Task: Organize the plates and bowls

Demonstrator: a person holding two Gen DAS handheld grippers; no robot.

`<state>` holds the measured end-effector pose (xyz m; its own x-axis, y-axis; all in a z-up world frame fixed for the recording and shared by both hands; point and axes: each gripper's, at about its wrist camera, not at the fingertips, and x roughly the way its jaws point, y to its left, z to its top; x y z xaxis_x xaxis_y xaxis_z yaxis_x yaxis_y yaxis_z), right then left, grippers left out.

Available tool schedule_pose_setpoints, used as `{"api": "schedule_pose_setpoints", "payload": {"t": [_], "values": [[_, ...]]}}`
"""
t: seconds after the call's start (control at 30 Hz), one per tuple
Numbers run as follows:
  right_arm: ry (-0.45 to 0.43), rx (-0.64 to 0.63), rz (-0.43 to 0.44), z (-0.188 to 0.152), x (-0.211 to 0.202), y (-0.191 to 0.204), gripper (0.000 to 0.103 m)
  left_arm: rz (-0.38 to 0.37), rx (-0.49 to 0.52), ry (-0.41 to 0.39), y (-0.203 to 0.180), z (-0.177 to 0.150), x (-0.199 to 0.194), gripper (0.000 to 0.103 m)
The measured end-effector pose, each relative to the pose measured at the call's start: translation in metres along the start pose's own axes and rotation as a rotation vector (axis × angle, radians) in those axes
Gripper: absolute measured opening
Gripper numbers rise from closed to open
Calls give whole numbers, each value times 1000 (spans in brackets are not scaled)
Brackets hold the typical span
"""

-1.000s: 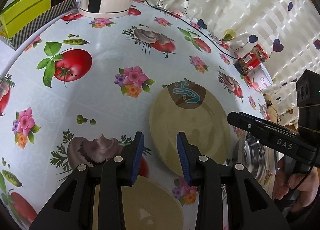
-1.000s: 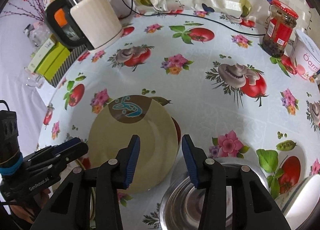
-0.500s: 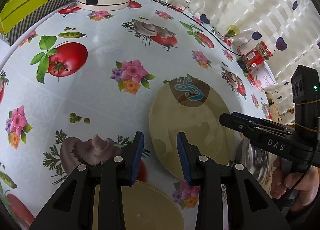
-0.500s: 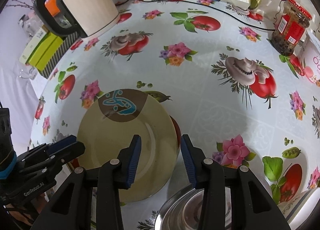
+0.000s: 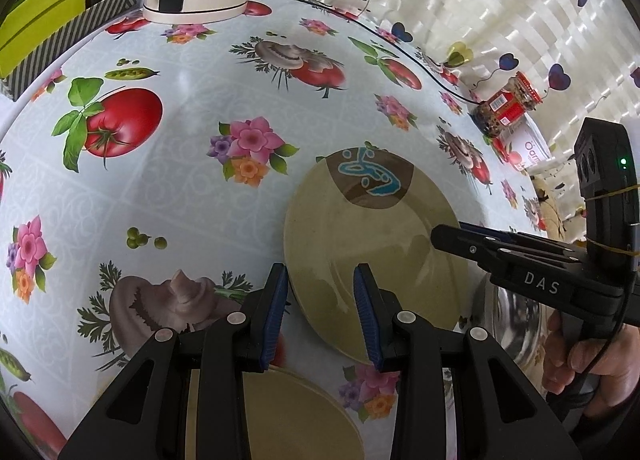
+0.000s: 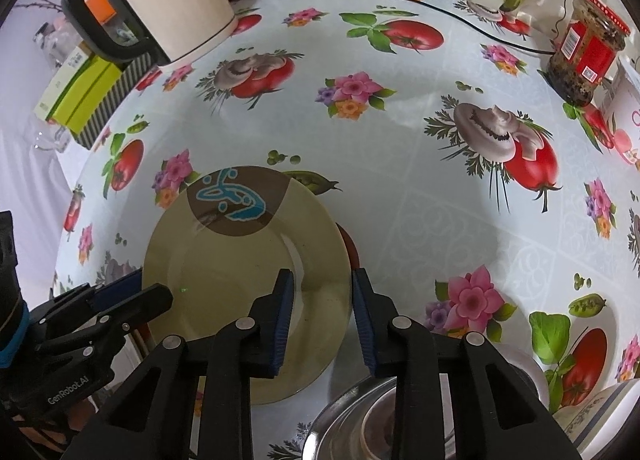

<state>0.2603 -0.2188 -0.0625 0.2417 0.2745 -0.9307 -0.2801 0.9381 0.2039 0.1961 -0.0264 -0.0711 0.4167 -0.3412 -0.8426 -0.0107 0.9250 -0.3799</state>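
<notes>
A beige plate (image 5: 372,244) with a brown patch and blue swirl lies flat on the patterned tablecloth; it also shows in the right wrist view (image 6: 244,284). My left gripper (image 5: 320,312) is open, its jaws straddling the plate's near left rim. My right gripper (image 6: 322,316) is open, its jaws straddling the plate's right rim. A second beige plate (image 5: 296,416) lies under my left gripper. A steel bowl (image 6: 360,420) sits below my right gripper, and it also shows in the left wrist view (image 5: 516,324).
A cream kettle (image 6: 168,4) and a green box (image 6: 80,96) stand at the back left. A red-lidded jar (image 6: 584,48) and a white tub (image 6: 628,108) stand at the back right. A black cable (image 6: 440,12) runs along the back edge.
Both grippers have moved closer to the swirl plate, and their open jaws now reach its rim from opposite sides. The plate has not moved.
</notes>
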Motion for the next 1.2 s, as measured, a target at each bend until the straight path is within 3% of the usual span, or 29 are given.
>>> {"api": "schedule_pose_setpoints", "payload": {"t": [0.3, 1.2], "values": [[4, 10, 3, -1, 4, -1, 28, 3, 1, -6, 0, -1, 1, 31], [-67, 2, 20, -4, -30, 15, 27, 18, 7, -72, -2, -6, -38, 31]]}}
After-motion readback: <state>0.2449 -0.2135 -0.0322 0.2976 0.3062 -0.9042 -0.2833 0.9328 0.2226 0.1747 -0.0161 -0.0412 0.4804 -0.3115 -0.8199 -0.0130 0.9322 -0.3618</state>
